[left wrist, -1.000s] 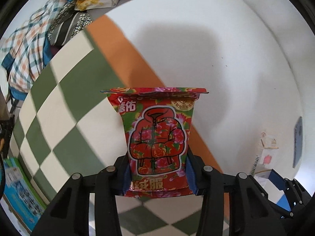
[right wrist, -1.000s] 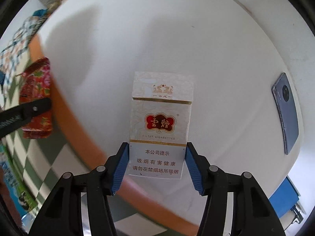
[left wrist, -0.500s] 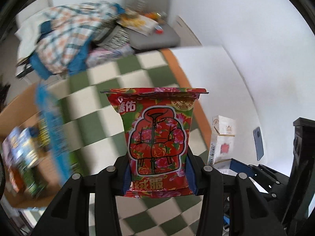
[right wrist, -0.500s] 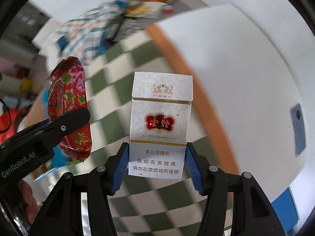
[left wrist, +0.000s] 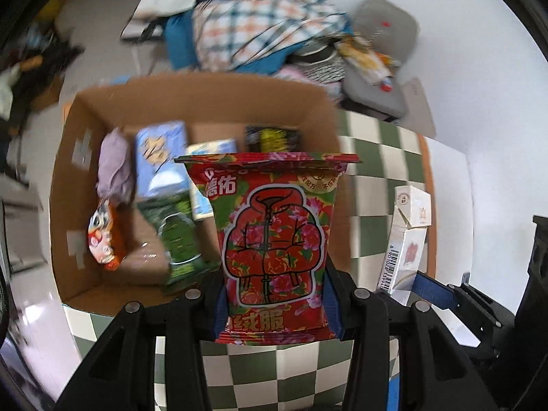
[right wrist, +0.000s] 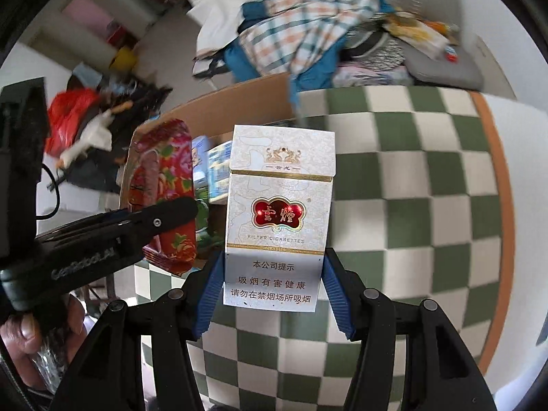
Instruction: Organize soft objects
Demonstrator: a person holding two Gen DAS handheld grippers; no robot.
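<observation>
My left gripper (left wrist: 274,303) is shut on a red floral packet (left wrist: 270,239) and holds it upright over the near edge of an open cardboard box (left wrist: 85,120). The box holds several packets, blue, green, purple and orange. My right gripper (right wrist: 272,289) is shut on a white cigarette pack (right wrist: 279,212) held upright above the green-and-white checked cloth (right wrist: 428,178). The cigarette pack also shows in the left wrist view (left wrist: 409,236) at the right. The red packet (right wrist: 164,185) and left gripper (right wrist: 113,236) show in the right wrist view, left of the cigarette pack.
Beyond the box lies a heap of plaid and blue clothes (left wrist: 260,27) and a grey chair (left wrist: 380,65) with snack bags on it. The cloth has an orange border (right wrist: 498,178) at the right. Clutter with a red bag (right wrist: 68,116) lies on the floor at left.
Both grippers have swung left from over the white table to the checked cloth and the cardboard box, each still holding its item. The box has come fully into the left wrist view.
</observation>
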